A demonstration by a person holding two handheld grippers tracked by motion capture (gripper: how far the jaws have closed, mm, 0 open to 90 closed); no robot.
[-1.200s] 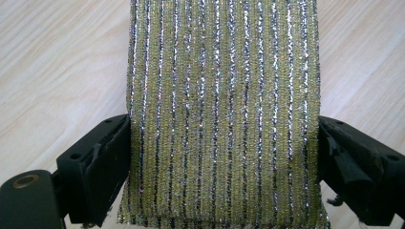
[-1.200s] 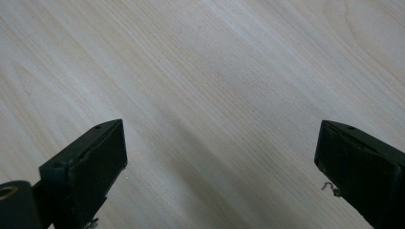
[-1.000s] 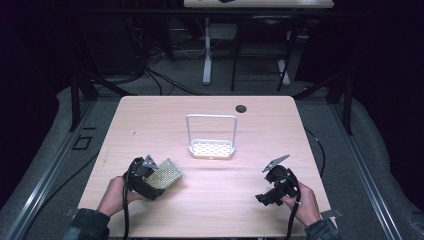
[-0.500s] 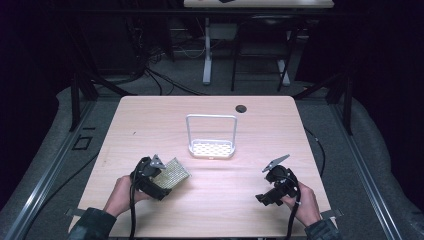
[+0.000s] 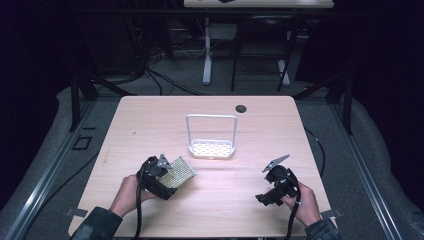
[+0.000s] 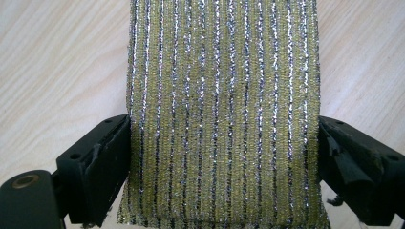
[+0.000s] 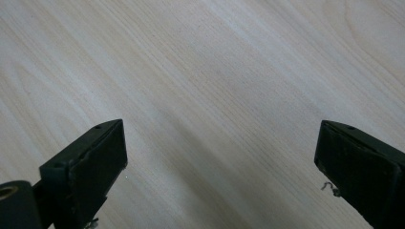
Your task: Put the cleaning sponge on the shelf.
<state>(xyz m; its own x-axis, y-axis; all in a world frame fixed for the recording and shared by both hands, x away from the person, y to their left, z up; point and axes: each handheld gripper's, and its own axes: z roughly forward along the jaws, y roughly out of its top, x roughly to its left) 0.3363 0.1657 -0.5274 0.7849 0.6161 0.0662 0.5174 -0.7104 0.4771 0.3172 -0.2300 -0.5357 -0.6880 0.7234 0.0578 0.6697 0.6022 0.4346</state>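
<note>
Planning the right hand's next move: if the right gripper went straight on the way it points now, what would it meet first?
Likely just the bare table: the right gripper, jaws wide apart, looks down at wood grain with nothing between them, though depth is unclear.

Bare pale wooden surface (image 5: pixel 235 195) between left tool (image 5: pixel 167 175) and right tool (image 5: pixel 267 187), open to pass; beyond, blocked mid-surface by upright white wire-handled perforated rack (image 5: pixel 211 137); small black round grommet (image 5: pixel 241 108) near far edge.

Left tongs (image 5: pixel 167 176): low at near-left of the surface (image 5: pixel 150 125), jaws pressed on both edges of a held piece. Right tongs (image 5: pixel 272 187): near-right, jaws spread wide, nothing between. Both forearms enter from the bottom edge.
</note>
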